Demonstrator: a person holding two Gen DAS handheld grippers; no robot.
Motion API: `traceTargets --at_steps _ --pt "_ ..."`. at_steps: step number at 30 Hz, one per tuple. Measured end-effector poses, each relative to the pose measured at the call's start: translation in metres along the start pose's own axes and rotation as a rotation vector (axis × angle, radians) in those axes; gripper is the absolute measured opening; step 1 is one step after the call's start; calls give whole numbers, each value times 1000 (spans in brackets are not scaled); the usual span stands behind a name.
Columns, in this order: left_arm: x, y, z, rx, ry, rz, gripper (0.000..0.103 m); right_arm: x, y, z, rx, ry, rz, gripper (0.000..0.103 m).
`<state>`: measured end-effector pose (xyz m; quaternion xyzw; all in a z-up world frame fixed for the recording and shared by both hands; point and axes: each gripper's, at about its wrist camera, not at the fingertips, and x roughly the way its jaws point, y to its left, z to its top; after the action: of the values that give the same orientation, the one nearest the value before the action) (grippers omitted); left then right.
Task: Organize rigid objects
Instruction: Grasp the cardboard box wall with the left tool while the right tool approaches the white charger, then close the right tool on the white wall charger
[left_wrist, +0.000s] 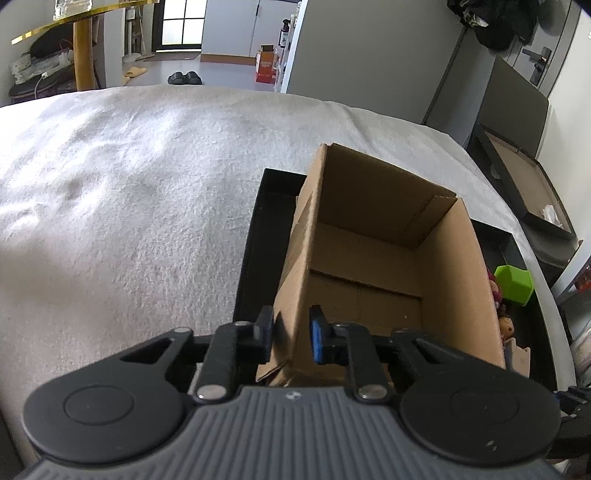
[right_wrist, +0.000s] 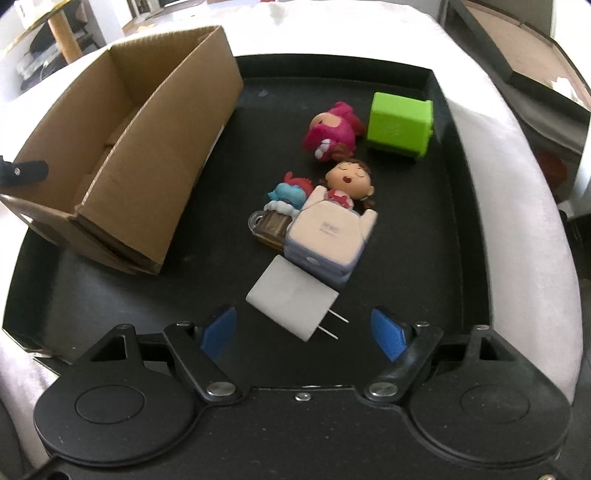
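White plug adapter (right_wrist: 291, 302) on the black tray (right_wrist: 461, 229), lying just ahead of the right gripper (right_wrist: 304, 328), at 12 o'clock between its spread, empty fingers (right_wrist: 218, 326). Long axis runs from 10 to 4 o'clock, prongs toward the right-hand pad, so a slight wrist turn is probably needed to close across its flat faces. Beyond it: boxed figurine (right_wrist: 325, 236), pink toy (right_wrist: 332, 131), green cube (right_wrist: 400, 125). At 10 o'clock, the cardboard box (right_wrist: 147, 155); the left gripper (left_wrist: 291, 338) pinches its near wall (left_wrist: 291, 295).
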<state>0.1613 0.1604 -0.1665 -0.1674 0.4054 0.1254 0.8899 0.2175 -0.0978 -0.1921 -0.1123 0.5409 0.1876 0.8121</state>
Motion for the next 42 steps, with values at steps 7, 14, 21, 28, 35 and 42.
traceTargets --at_steps 7,14,21,28,35,42 --pt "-1 3 -3 3 -4 -7 13 11 8 -3 -15 11 -1 65" --pt "-7 3 -8 11 -5 -28 13 1 5 -10 9 0 12 35" --pt "-13 5 -12 23 -12 -36 13 -3 -7 -18 160 18 52 28" --pt "-13 6 -14 20 -10 -42 13 -11 -15 -21 255 51 119 32" --pt "-11 10 -11 17 6 -58 14 -10 -7 -10 187 36 51 57" --pt "-11 15 -10 -18 27 -107 15 0 -6 -3 176 22 15 61"
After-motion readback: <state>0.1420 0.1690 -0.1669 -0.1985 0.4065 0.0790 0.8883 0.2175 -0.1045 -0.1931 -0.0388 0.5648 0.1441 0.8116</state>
